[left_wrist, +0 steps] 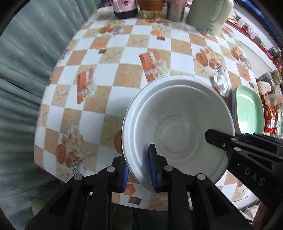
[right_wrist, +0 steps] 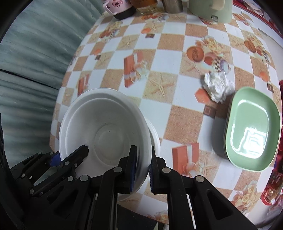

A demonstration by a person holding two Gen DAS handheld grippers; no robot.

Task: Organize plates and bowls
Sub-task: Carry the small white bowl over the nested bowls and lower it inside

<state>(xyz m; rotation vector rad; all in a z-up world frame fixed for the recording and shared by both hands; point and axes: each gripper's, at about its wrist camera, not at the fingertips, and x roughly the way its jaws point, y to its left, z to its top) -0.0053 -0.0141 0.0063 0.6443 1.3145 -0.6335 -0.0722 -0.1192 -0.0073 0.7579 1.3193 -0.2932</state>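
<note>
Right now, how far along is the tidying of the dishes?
Done: green plates sit stacked on the table. In hand: the left gripper and right gripper each pinch the rim of the nested white bowls. Left: setting the bowls down.

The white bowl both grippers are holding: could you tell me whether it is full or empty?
Empty: the white bowl shows a bare inside and base ring. Another bowl seems nested beneath it.

The middle of the table [right_wrist: 176, 58] lies bare, wide enough for a gripper to pass. On the right, green plates [right_wrist: 253, 131] and a crumpled tissue [right_wrist: 218, 86] just beside them block the way. Along the far edge stand a green jug [left_wrist: 208, 14], a metal can [left_wrist: 175, 10], a bottle [left_wrist: 150, 8] and a pink cup [left_wrist: 123, 8].
</note>
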